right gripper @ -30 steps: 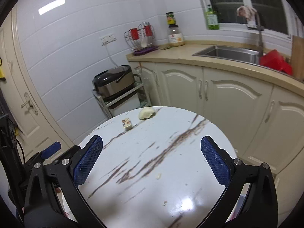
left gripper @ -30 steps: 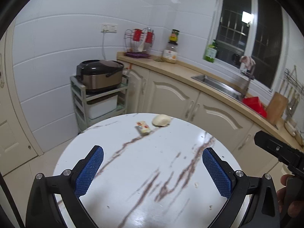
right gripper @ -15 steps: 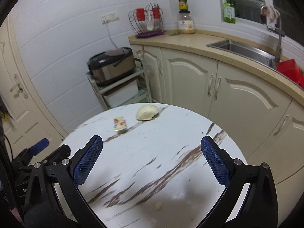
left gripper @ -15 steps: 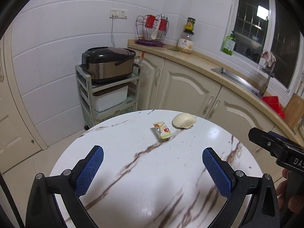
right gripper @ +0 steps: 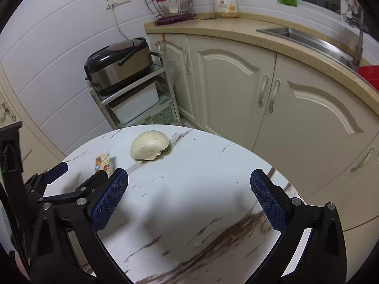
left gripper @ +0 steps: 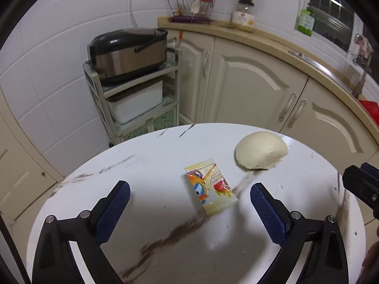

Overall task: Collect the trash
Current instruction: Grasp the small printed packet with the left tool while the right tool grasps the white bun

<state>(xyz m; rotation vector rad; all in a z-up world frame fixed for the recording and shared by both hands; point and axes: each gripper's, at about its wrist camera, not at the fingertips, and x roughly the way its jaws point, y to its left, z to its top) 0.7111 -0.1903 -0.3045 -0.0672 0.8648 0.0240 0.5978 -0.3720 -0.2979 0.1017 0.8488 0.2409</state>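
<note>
While flat on the marbled top:
Snack wrapper (left gripper: 211, 187): centre frame, between the blue pads, untouched.
Bun piece (left gripper: 261, 150): upper right of wrapper, near.
Left gripper (left gripper: 189, 207): spread wide, nothing held.
Right gripper (right gripper: 189, 201): spread wide, nothing held, lower frame.
Round table (right gripper: 194, 189): beneath both.

A rice cooker (left gripper: 128, 52) tops a shelf cart (left gripper: 132, 99) beside cream cabinets (left gripper: 248, 82).

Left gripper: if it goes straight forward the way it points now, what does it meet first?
Most likely the snack wrapper: it lies flat on the round table just ahead of the open left gripper, slightly right of center. The bun sits farther right. Depth is uncertain.
</note>
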